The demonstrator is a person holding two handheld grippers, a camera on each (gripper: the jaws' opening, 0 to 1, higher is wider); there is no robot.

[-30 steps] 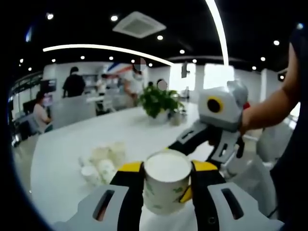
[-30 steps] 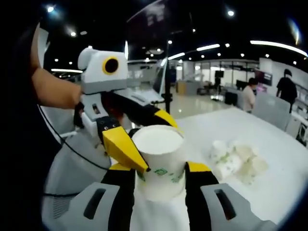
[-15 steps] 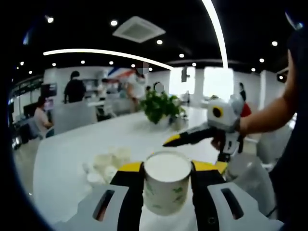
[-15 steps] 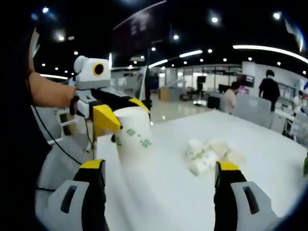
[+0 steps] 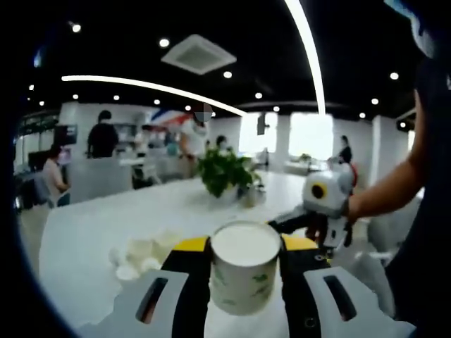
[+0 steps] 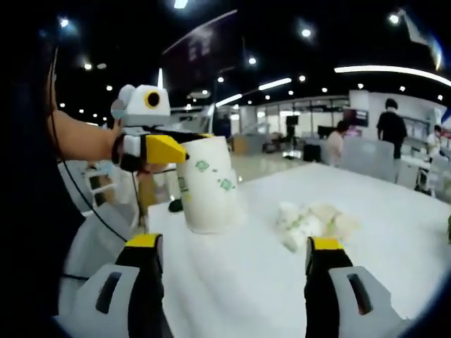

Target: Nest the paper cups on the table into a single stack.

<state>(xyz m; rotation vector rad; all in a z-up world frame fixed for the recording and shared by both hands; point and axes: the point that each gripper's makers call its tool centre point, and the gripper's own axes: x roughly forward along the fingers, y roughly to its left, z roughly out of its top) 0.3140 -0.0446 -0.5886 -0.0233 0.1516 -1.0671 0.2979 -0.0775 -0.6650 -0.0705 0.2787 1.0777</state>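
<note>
A white paper cup (image 5: 244, 271) with green leaf print sits between the yellow-tipped jaws of my left gripper (image 5: 245, 255), which is shut on it, one round end facing the camera. In the right gripper view the same cup (image 6: 206, 184) looks tall and hangs over the table's near corner, held by the left gripper (image 6: 165, 149). My right gripper (image 6: 234, 246) is open, jaws wide apart, with nothing between them, a short way back from the cup. The right gripper (image 5: 299, 220) also appears behind the cup. A loose pile of paper cups (image 5: 141, 252) (image 6: 311, 220) lies on the white table (image 6: 394, 267).
A potted plant (image 5: 224, 172) stands far back on the table (image 5: 91, 232). A person's arm (image 5: 384, 190) holds the right gripper. Several people (image 5: 102, 137) stand in the office behind. A chair (image 6: 95, 246) is beside the table's near corner.
My right gripper has opened, let go of the cup and drawn back from it. The left gripper keeps the cup. Both views have shifted slightly.
</note>
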